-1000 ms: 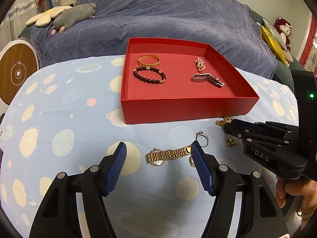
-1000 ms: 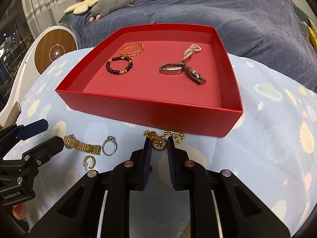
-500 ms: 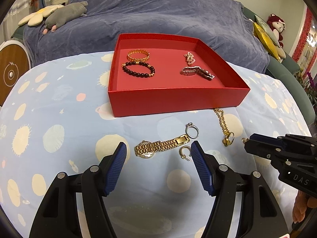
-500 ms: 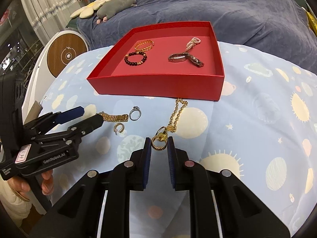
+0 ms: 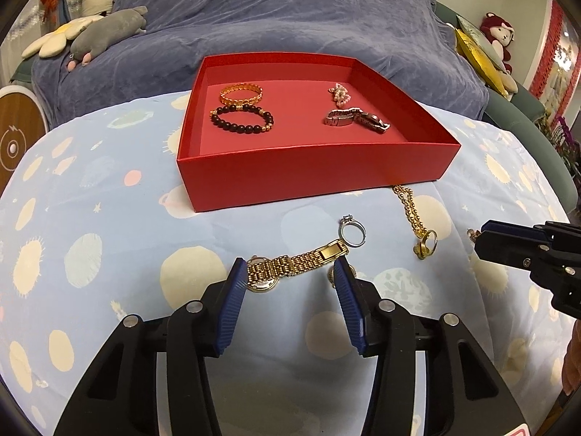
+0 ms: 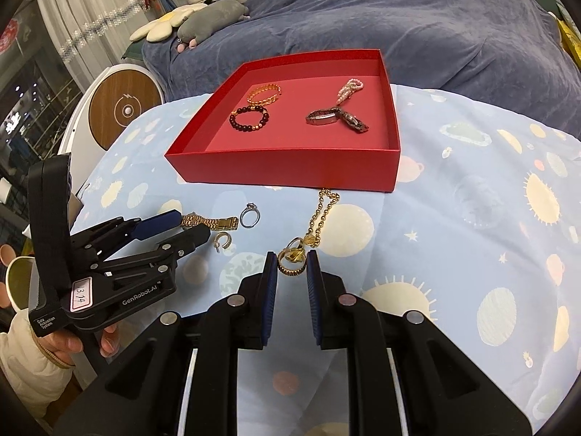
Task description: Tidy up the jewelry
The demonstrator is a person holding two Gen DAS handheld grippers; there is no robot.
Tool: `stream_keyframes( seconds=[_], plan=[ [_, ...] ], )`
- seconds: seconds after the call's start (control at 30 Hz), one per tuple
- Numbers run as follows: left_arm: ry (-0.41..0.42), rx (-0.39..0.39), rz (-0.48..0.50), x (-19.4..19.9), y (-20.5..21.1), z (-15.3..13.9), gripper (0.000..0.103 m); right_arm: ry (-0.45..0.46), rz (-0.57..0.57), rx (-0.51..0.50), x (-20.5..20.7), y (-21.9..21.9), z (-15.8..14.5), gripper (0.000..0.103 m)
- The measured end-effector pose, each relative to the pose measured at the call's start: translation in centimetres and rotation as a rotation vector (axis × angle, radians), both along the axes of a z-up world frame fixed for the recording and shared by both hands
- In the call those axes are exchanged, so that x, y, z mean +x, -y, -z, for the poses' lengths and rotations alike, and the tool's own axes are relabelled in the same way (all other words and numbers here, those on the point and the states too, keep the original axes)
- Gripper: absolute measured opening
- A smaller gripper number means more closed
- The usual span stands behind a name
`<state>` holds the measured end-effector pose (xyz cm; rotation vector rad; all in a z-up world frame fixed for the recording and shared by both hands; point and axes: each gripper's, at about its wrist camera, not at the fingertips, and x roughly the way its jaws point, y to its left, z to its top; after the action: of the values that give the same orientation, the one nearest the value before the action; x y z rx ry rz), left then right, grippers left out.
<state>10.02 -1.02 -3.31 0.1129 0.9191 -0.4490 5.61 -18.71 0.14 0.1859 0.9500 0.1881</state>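
Observation:
A red tray (image 5: 312,178) (image 6: 290,170) holds a gold bangle (image 5: 240,94), a dark bead bracelet (image 5: 241,120), a pearl piece (image 5: 339,95) and a steel watch (image 5: 357,120). On the cloth in front lie a gold watch (image 5: 296,263) (image 6: 210,221), a silver ring (image 5: 351,231) (image 6: 250,215), a gold hoop earring (image 6: 223,241) and a gold chain (image 5: 412,209) (image 6: 321,214) with rings at its end (image 6: 292,259). My left gripper (image 5: 288,279) is open, straddling the gold watch. My right gripper (image 6: 291,267) is slightly open, its fingers either side of the chain's rings.
The table wears a light blue cloth with sun and planet prints (image 5: 90,254). A blue-covered sofa (image 5: 290,18) stands behind with plush toys (image 5: 105,32). A round wood-faced device (image 6: 123,109) sits at the left edge.
The left gripper has moved forward and down so its fingers flank the gold watch. The right gripper has opened a little; the chain stays stretched out from the tray.

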Motion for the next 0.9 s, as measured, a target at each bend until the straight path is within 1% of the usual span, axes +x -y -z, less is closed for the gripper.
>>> stream_keyframes(
  seconds=[0.1,0.17,0.2,0.23,0.3,0.33,0.37,0.43,0.5,0.57,0.6,0.67,0.7,0.73,0.83,0.9],
  plan=[
    [0.005,-0.001,0.028,0.3,0.1,0.1,0.047,-0.001,0.002,0.002,0.0,0.1,0.0,0.016],
    [0.016,0.01,0.054,0.1,0.3,0.1,0.04,-0.002,0.001,0.003,0.0,0.1,0.0,0.016],
    [0.016,0.009,0.072,-0.1,0.4,0.1,0.03,0.0,0.002,0.002,0.0,0.1,0.0,0.016],
    [0.012,0.008,0.09,-0.4,0.5,0.0,0.018,0.0,0.003,0.002,0.0,0.1,0.0,0.016],
    [-0.026,-0.019,0.142,-0.7,0.6,0.0,0.002,0.001,0.005,0.005,0.1,0.3,-0.1,0.016],
    [-0.023,-0.014,0.142,-0.9,0.7,-0.1,0.002,0.002,0.007,0.006,0.1,0.4,-0.1,0.016],
    [-0.002,0.004,0.132,-1.1,0.8,-0.2,0.002,0.003,0.008,0.008,0.2,0.5,-0.2,0.016],
    [0.041,0.037,0.109,-1.1,0.9,-0.3,0.007,0.004,0.009,0.013,0.2,0.5,-0.2,0.016],
    [0.032,0.049,0.092,-0.6,0.7,0.0,0.011,0.003,0.007,0.012,0.1,0.5,-0.2,0.016],
    [0.026,0.042,0.076,-0.2,0.4,0.2,0.012,0.001,0.004,0.013,0.1,0.4,-0.2,0.016],
    [0.03,0.042,0.072,-0.1,0.3,0.1,0.015,0.001,0.002,0.013,0.1,0.4,-0.2,0.016],
    [0.04,0.048,0.078,0.1,0.1,0.0,0.03,0.001,0.001,0.014,0.0,0.4,-0.3,0.016],
    [0.05,0.056,0.08,0.1,0.0,0.0,0.044,0.001,0.0,0.014,0.0,0.4,-0.3,0.016],
    [0.068,0.074,0.081,0.1,0.1,0.0,0.052,0.001,-0.001,0.014,0.0,0.4,-0.3,0.016],
    [0.099,0.124,0.083,0.2,0.3,0.5,0.053,0.001,-0.002,0.014,-0.1,0.3,-0.3,0.016],
    [0.107,0.141,0.076,0.6,0.3,0.9,0.053,0.003,-0.002,0.015,-0.1,0.4,-0.4,0.016]
  ],
)
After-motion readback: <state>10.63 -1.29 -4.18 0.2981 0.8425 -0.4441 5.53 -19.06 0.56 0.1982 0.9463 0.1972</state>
